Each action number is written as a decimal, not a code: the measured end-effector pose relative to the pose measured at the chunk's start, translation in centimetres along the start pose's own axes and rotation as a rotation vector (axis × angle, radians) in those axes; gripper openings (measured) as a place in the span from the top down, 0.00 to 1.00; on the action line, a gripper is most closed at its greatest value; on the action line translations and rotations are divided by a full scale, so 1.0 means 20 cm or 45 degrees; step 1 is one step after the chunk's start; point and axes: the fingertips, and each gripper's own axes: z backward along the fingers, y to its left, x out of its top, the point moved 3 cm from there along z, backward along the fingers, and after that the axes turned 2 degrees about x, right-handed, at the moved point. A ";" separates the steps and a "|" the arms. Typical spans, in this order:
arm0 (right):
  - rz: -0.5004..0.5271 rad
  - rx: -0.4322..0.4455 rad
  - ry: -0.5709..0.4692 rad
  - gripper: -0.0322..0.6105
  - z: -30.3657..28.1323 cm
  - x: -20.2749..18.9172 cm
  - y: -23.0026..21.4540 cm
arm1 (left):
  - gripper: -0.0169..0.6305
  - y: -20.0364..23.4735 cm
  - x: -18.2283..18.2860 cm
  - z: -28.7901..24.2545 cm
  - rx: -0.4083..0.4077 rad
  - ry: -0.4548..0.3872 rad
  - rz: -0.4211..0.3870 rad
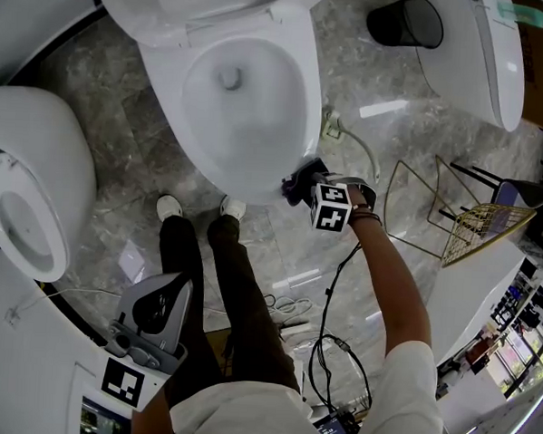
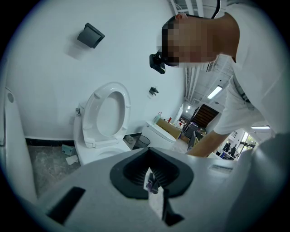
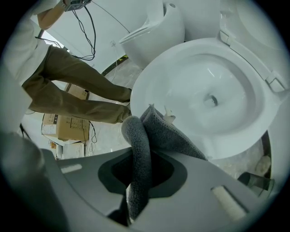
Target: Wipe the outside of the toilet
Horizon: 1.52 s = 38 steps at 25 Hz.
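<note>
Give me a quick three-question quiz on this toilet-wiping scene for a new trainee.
1. What does the right hand-held gripper clamp? A sponge; B grey cloth; C brush.
2. True or false: the left hand-held gripper touches the toilet.
3. Fill in: the cloth meets the toilet at its ____ edge, nearest the person's shoes.
Key: 1 B; 2 false; 3 front.

The floor [image 1: 114,94] is grey veined marble, glossy enough to catch white streaks of light. A black bin [image 1: 406,21] stands near its top edge, a gold wire stand [image 1: 487,219] at its right edge, and loose cables [image 1: 283,305] lie lower down. The wall [image 2: 41,68] is plain white over a dark skirting [image 2: 45,141]. Strip lights [image 2: 214,92] glow on the far ceiling.
</note>
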 end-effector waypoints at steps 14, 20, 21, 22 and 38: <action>-0.041 -0.111 0.000 0.85 0.13 -0.05 -0.21 | 0.98 0.00 0.01 -0.05 -0.003 0.007 0.006; -0.051 -0.165 -0.009 0.85 0.18 -0.05 -0.34 | 0.98 0.01 0.00 -0.07 0.002 0.011 0.016; -0.052 -0.171 -0.011 0.85 0.19 -0.04 -0.36 | 0.98 0.01 0.00 -0.08 0.004 0.012 0.016; -0.053 -0.178 -0.015 0.85 0.20 -0.04 -0.38 | 0.98 0.01 0.00 -0.08 0.006 0.013 0.017; -0.051 -0.412 -0.096 0.85 0.32 0.09 -0.69 | 0.98 0.05 0.02 -0.08 0.034 0.015 0.021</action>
